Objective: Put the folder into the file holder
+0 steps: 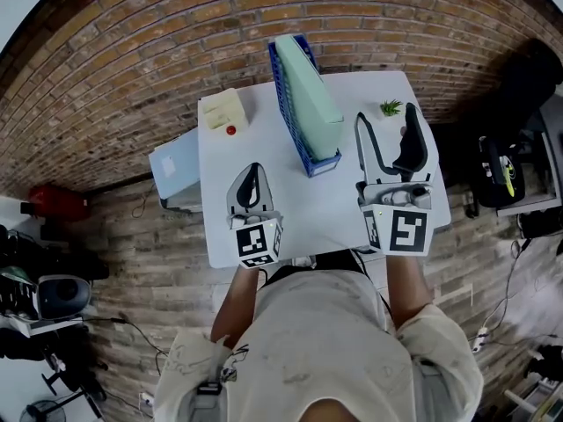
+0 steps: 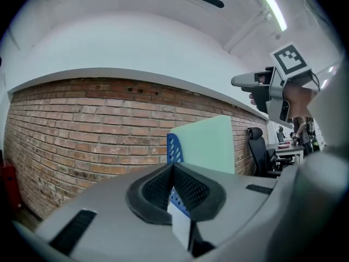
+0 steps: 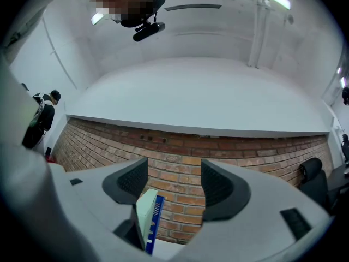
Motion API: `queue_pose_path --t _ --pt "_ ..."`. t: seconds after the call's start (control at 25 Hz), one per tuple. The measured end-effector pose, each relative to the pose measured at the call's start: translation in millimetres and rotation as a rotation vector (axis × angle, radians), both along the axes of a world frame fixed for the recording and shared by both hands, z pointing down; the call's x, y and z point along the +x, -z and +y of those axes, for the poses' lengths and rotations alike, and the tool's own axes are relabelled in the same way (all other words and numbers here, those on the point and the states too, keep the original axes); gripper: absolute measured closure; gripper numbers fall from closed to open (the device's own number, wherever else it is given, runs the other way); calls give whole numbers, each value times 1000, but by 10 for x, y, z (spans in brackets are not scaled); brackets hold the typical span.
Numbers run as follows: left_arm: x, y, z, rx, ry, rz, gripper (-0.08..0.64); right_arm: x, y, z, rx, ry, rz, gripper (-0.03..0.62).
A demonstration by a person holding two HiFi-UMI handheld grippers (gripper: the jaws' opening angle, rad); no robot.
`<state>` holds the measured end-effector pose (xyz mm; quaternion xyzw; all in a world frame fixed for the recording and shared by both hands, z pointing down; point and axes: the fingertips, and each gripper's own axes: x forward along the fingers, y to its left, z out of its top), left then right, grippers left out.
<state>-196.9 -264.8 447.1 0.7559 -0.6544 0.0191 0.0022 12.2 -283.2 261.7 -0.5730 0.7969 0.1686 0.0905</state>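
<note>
My left hand-held gripper (image 1: pixel 253 172) is clenched on nothing. My right hand-held gripper (image 1: pixel 385 123) is released and empty above the bench (image 1: pixel 334 209). Beyond them the pale green folder (image 1: pixel 308 86) stands upright inside the blue file holder (image 1: pixel 283 95). It looks light, stiff and smooth, so I'd pinch its top edge firmly.

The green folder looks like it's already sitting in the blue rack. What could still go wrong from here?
Two things, probably. The open right gripper hangs close to the small potted plant near the far corner of the table; a careless swing might knock it off. And the folder stands taller than the file holder, so a bump from a gripper could tilt or tip it.
</note>
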Motion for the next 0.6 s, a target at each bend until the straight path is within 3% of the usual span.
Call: queue_pose_path --t 0.32,0.6 --pt "181 77 13 21 -51 -58 546 526 -153 100 -23 -107 -7 276" --pt "256 100 55 30 -60 -77 546 774 -651 98 -109 -166 13 279"
